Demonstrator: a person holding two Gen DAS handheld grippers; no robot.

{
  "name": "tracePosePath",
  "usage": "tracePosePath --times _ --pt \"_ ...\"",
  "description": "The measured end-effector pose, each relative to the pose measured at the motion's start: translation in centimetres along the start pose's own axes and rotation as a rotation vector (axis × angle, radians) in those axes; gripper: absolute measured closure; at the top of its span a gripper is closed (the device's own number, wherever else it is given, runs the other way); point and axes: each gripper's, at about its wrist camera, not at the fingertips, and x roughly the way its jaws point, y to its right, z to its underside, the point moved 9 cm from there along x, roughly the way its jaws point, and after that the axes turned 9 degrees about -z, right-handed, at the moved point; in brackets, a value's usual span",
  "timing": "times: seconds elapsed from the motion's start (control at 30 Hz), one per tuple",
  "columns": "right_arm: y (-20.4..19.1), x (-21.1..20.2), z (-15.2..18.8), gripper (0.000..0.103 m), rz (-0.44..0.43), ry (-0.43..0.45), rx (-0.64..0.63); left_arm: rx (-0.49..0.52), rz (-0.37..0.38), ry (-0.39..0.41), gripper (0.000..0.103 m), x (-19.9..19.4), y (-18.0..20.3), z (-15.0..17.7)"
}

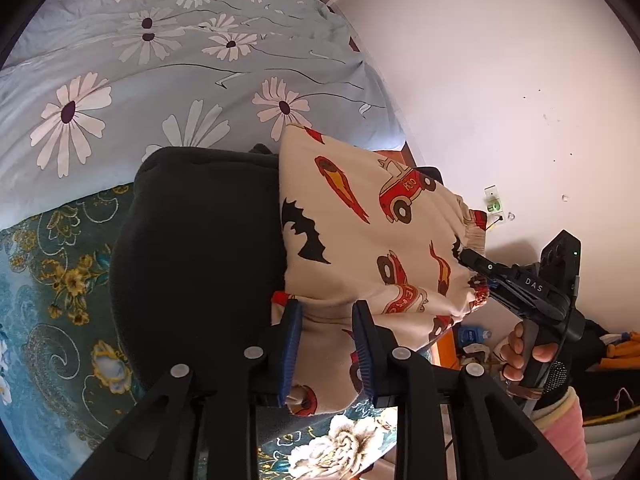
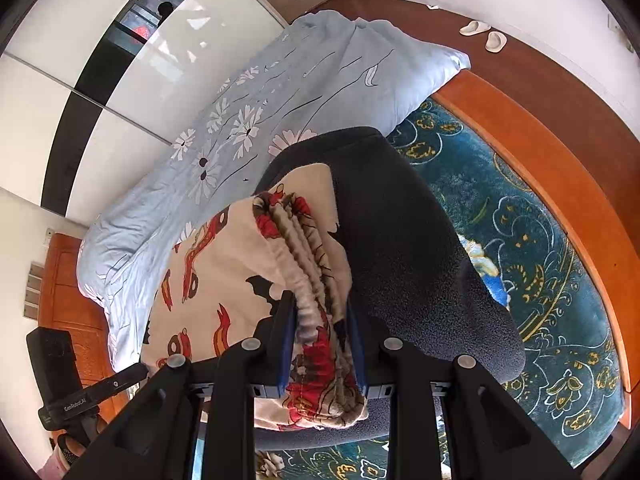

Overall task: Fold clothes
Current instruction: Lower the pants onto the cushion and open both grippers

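We pinch the pants (image 1: 360,232) with both grippers, left (image 1: 328,354) at the hem, right (image 2: 320,344) on the waistband, keeping them taut above the fleece (image 1: 192,260).

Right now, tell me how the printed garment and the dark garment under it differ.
The printed garment is cream with red cars, flames and black bats; the dark garment is plain black fleece. The printed one is lifted, pinched by the left gripper and right gripper; the dark one lies flat, ungripped. The printed one shows a gathered elastic waistband; the dark one shows none. Both sit over the teal floral bedspread.
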Motion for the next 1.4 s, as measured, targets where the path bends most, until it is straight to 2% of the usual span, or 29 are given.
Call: tracePosePath --times 0.03,0.07,0.1,0.17,0.3,0.4,0.47,0.57,0.7,0.8,0.9,0.93,1.03,1.13,1.23,1.3,1.33,1.37,1.4 --pt "-0.1 0.0 0.0 0.077 0.002 0.0 -0.001 0.001 -0.004 -0.001 0.08 -0.1 0.1 0.0" --pt "-0.2 -0.1 -0.1 0.077 0.006 -0.001 -0.005 0.005 -0.006 -0.001 0.095 -0.3 0.2 0.0" --pt "-0.3 -0.1 -0.1 0.077 0.009 -0.002 -0.01 0.008 0.003 0.003 0.101 -0.5 0.4 0.0" --pt "-0.7 -0.2 -0.2 0.077 0.01 -0.001 -0.028 0.02 0.056 0.026 0.103 -1.5 1.4 0.2" --pt "-1.2 -0.3 -0.2 0.077 0.024 0.005 -0.056 0.134 0.095 0.053 0.103 -3.5 4.2 2.6" --pt "-1.1 -0.2 -0.2 0.077 0.045 0.01 -0.044 0.196 -0.014 0.03 0.103 -2.5 3.4 4.0" --pt "-1.2 -0.6 0.0 0.077 0.054 0.014 -0.049 0.188 -0.055 0.023 0.103 -2.3 2.5 4.1" --pt "-1.7 -1.7 0.1 0.075 0.091 0.033 -0.081 0.181 -0.068 0.052 0.102 -3.3 1.9 3.0" --pt "-3.1 -4.1 -0.5 0.061 0.116 0.119 -0.127 0.198 -0.103 0.094 0.101 -4.0 1.7 1.1" --pt "-5.5 -5.3 0.1 0.061 0.034 0.157 -0.174 0.206 -0.112 0.094 0.1 -3.5 1.8 0.7" --pt "-7.0 -4.5 2.1 0.059 -0.031 0.13 -0.234 0.23 -0.12 0.063 0.099 -2.2 2.1 1.7" --pt "-6.7 -3.9 2.7 0.057 -0.021 0.116 -0.239 0.242 -0.126 0.051 0.099 -1.7 2.2 2.2" --pt "-4.4 -2.0 3.8 0.056 0.029 0.091 -0.192 0.256 -0.145 0.016 0.098 -0.2 1.9 2.9" --pt "-3.2 -1.2 3.7 0.056 -0.01 0.107 -0.104 0.249 -0.151 -0.019 0.098 0.9 1.3 3.2" --pt "-3.8 -1.7 3.8 0.056 -0.017 0.124 -0.102 0.259 -0.152 -0.022 0.098 0.7 1.5 3.2" --pt "-4.5 -2.3 4.4 0.056 -0.023 0.142 -0.116 0.274 -0.155 -0.017 0.094 0.3 1.7 3.3" --pt "-4.5 -2.3 4.8 0.053 -0.021 0.14 -0.119 0.281 -0.155 -0.013 0.087 0.1 1.9 3.3" --pt "-4.5 -2.2 5.4 0.049 -0.017 0.136 -0.12 0.287 -0.149 -0.007 0.076 -0.2 2.1 3.5" --pt "-4.5 -2.2 5.9 0.043 -0.012 0.132 -0.121 0.295 -0.142 0.001 0.07 -0.5 2.3 3.8"
